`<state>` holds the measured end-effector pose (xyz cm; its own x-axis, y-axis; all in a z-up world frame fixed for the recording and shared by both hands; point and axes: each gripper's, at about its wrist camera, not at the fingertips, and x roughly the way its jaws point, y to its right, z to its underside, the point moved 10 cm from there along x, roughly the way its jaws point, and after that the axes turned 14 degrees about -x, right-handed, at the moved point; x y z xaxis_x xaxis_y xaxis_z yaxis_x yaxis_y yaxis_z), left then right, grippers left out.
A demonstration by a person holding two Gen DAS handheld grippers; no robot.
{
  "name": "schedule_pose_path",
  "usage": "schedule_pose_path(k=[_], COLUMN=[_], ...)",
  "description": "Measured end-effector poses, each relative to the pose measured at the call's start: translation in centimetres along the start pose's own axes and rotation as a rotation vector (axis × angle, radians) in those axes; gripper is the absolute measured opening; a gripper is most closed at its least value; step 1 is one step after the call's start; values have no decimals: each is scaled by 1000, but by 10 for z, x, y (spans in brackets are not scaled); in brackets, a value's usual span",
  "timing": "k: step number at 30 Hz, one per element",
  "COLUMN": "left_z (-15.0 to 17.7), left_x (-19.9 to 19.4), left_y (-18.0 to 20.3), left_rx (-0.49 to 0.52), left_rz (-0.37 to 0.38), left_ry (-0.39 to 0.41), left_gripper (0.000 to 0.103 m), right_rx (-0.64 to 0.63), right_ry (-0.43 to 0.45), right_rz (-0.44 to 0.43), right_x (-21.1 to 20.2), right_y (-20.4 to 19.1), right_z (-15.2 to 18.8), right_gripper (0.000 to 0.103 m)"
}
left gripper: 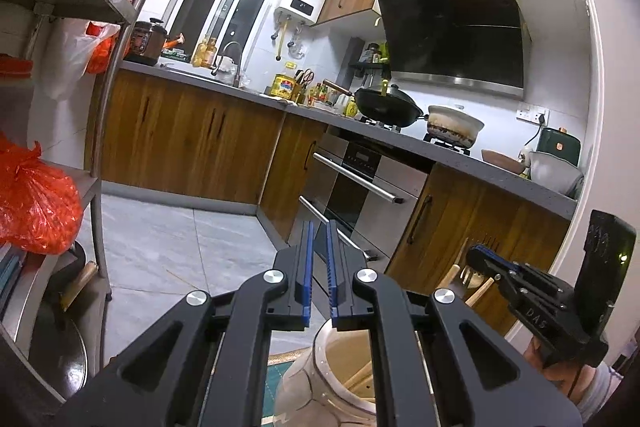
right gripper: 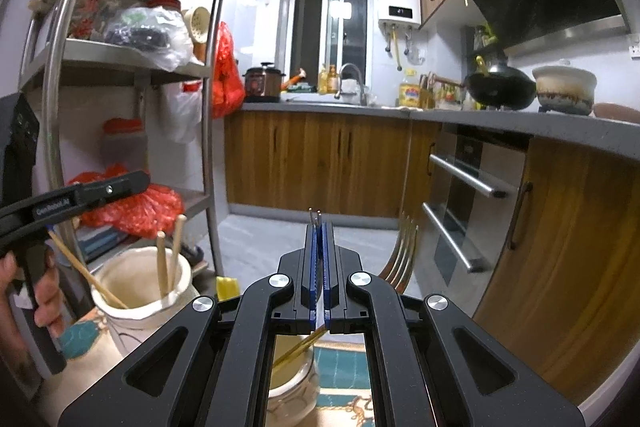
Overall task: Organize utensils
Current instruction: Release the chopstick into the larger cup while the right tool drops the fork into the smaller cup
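My left gripper [left gripper: 320, 227] is shut with nothing between its blue pads. It hovers just above a white ceramic jar [left gripper: 320, 367] that holds wooden chopsticks [right gripper: 168, 263]; the right wrist view shows the same jar [right gripper: 140, 291] under the left gripper [right gripper: 140, 181]. My right gripper [right gripper: 319, 227] is shut on a thin gold fork [right gripper: 316, 217] seen edge-on, with its tines poking above the pads. The fork's handle [right gripper: 296, 349] slants down toward a second white jar [right gripper: 292, 391]. Another gold fork [right gripper: 400, 251] stands upright just right of the fingers. The left wrist view has the right gripper [left gripper: 476, 254] at lower right.
A steel shelf rack [right gripper: 208, 107] with red plastic bags [right gripper: 136, 207] stands to the left. Wooden cabinets, a built-in oven [right gripper: 464, 195] and a grey counter with a wok [right gripper: 500, 89] and a pot run along the back and right. A teal patterned mat [right gripper: 344, 363] lies under the jars.
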<state>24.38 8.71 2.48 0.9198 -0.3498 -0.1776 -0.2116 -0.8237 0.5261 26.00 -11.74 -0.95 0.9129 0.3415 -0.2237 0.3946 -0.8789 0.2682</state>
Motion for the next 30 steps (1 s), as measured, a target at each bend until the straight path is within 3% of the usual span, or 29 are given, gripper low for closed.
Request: schedule_pose_path(k=[9, 13, 15, 17, 21, 26, 30], left_z=[3, 4, 4, 4, 5, 2, -4], left_x=[0, 0, -1, -3, -7, -17, -27], left_y=[1, 1, 0, 0, 2, 3, 5], left_rx=[23, 27, 27, 29, 55, 76, 85], left_rz=[-15, -24, -28, -32, -52, -81, -105], left_ry=[-9, -14, -12, -5, -5, 6, 25], left_gripper=[7, 7, 10, 27, 30, 50, 58], right_rx=[-2, 17, 27, 36, 43, 69, 60], right_ry=[-30, -49, -51, -39, -11, 15, 46], right_rz=[5, -6, -14, -22, -32, -53, -74], right_x=[10, 15, 15, 12, 4, -7, -18], right_y=[0, 3, 4, 5, 7, 9, 4], right_z=[10, 14, 14, 13, 6, 2, -5], right_gripper=[4, 11, 21, 28, 44, 76, 86])
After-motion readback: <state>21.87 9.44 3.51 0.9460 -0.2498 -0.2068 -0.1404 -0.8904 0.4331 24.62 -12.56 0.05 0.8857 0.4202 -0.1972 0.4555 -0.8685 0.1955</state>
